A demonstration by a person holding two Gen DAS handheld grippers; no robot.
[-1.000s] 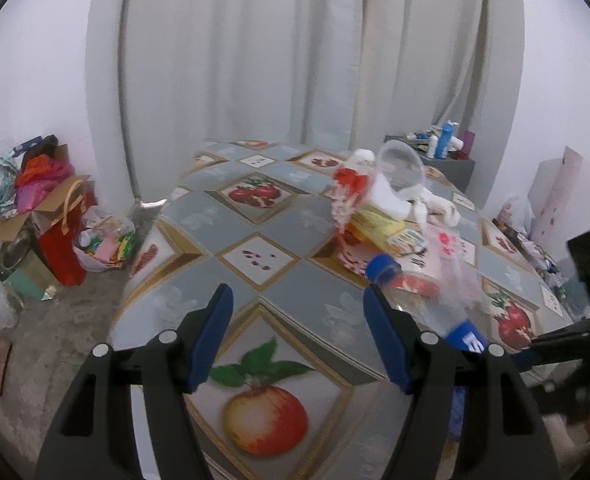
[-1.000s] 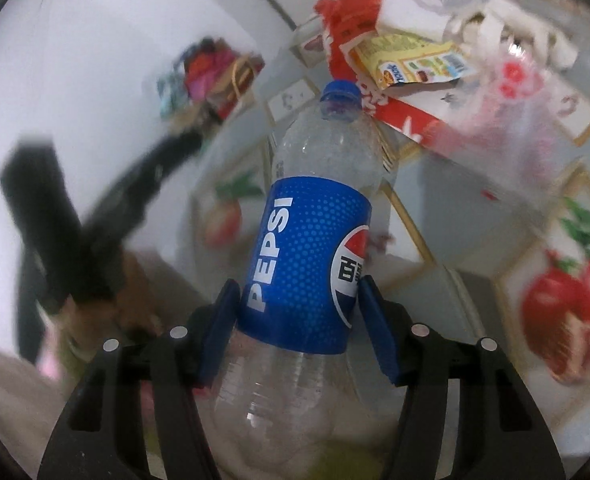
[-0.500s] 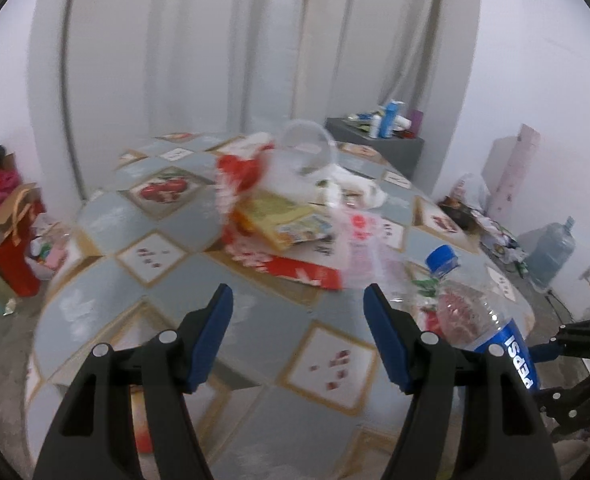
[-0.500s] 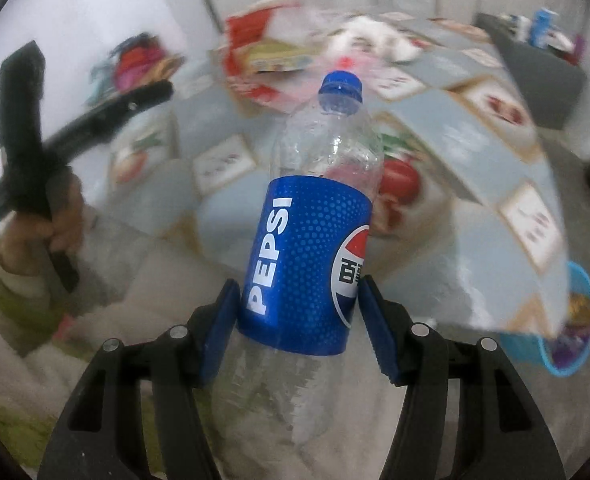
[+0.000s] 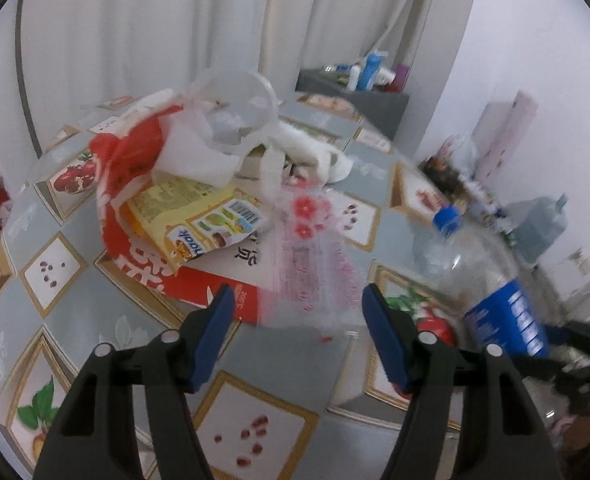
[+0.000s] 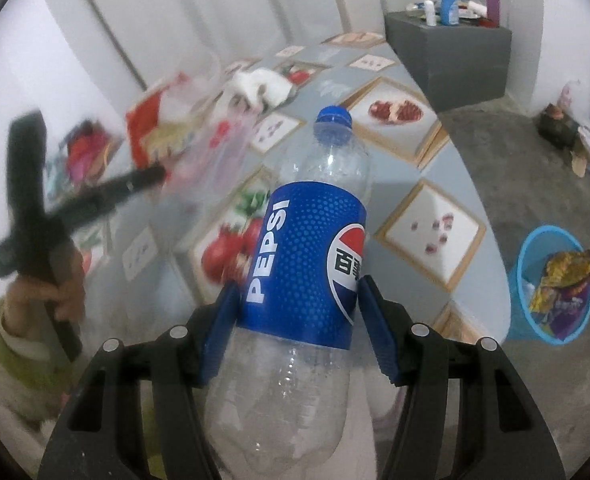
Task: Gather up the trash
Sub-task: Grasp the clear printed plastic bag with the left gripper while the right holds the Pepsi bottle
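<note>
A heap of trash lies on the fruit-patterned table (image 5: pixel 95 320): a red and white carton (image 5: pixel 143 168), a yellow wrapper (image 5: pixel 199 216), a clear plastic cup (image 5: pixel 235 96), white tissue (image 5: pixel 311 152) and a clear bag with red flowers (image 5: pixel 311 256). My left gripper (image 5: pixel 298 296) hovers just before the heap. Its jaws are closing, and the bag's near end shows in the gap, not pinched. My right gripper (image 6: pixel 299 288) is shut on an empty Pepsi bottle (image 6: pixel 307 256) with a blue cap, held upright over the table. That bottle (image 5: pixel 507 320) also appears at the right of the left wrist view.
A blue bin (image 6: pixel 551 284) holding a snack wrapper (image 6: pixel 567 276) stands on the floor right of the table. A grey cabinet (image 6: pixel 451 52) with bottles sits at the back. A hand (image 6: pixel 55 292) holds the left tool. A water jug (image 5: pixel 543 228) stands by the wall.
The left gripper swung from the table's left side toward the trash heap, which is now close. The right gripper carried the bottle rightward, bringing the blue bin into view.
</note>
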